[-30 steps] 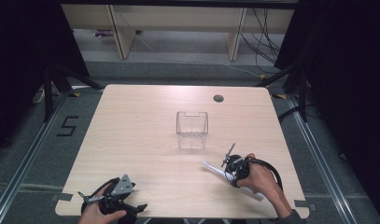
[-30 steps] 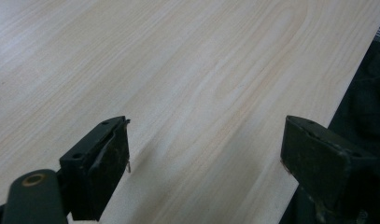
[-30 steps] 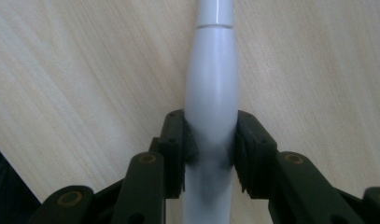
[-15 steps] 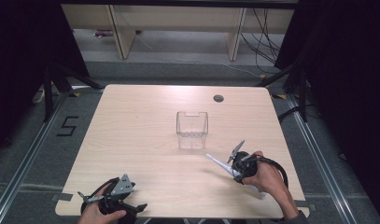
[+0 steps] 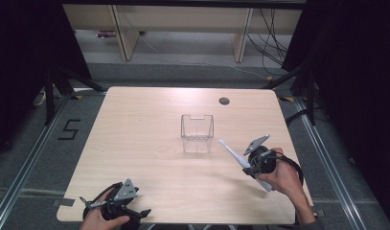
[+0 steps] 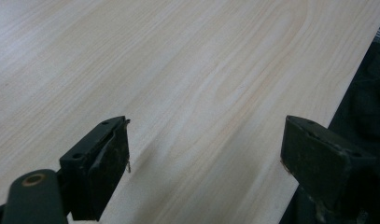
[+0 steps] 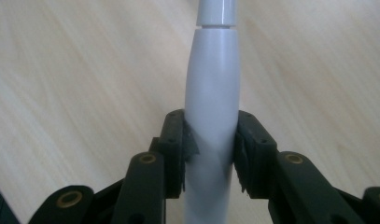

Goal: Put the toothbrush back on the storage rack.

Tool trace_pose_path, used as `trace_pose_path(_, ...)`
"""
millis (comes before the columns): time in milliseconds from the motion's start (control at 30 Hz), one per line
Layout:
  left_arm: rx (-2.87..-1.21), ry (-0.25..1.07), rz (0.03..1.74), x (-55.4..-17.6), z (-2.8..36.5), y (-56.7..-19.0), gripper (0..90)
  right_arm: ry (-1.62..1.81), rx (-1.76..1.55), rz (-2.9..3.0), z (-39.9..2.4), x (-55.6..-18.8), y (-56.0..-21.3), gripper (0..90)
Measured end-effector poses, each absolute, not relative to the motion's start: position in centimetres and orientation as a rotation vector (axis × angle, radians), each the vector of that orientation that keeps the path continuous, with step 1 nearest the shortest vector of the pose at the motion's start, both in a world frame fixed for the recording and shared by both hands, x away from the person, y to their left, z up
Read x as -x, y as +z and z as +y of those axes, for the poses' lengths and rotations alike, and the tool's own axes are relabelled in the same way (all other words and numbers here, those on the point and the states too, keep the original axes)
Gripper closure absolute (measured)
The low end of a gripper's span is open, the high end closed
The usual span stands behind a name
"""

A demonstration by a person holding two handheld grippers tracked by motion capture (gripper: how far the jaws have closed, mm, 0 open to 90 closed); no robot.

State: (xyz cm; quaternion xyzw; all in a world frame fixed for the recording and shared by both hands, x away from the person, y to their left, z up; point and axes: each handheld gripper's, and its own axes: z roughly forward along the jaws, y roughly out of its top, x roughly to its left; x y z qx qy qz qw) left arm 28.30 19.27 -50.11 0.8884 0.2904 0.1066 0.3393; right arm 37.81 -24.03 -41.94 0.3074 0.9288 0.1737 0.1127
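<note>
Right tool is gripping a slim white wand-like object, perhaps an electric toothbrush handle, its two black jaws pressing on either side of the thicker grey-white body. Seen from above, the object is tilting up off the desk, its narrow tip pointing up and to the left, towards a clear plastic container standing open-topped near the middle of the desk. That container is sitting just beyond the tip, farther from the person and a little to the left of the right hand, so the object's long axis is already aiming roughly at its near right corner. The gap between tip and container looks small, though they are apart. Left tool is resting at the near left edge of the desk, well apart from the container, its jaws standing wide with nothing between them over bare wood. Of the two, the right hand is plainly the nearer to the container.
</note>
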Motion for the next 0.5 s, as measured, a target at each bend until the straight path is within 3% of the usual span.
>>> trace_pose_path(500,-2.312,0.277,0.759,-28.3,19.2,-50.1,14.8,0.808,-0.955,2.539,-25.2,-39.0,-41.1,66.8)
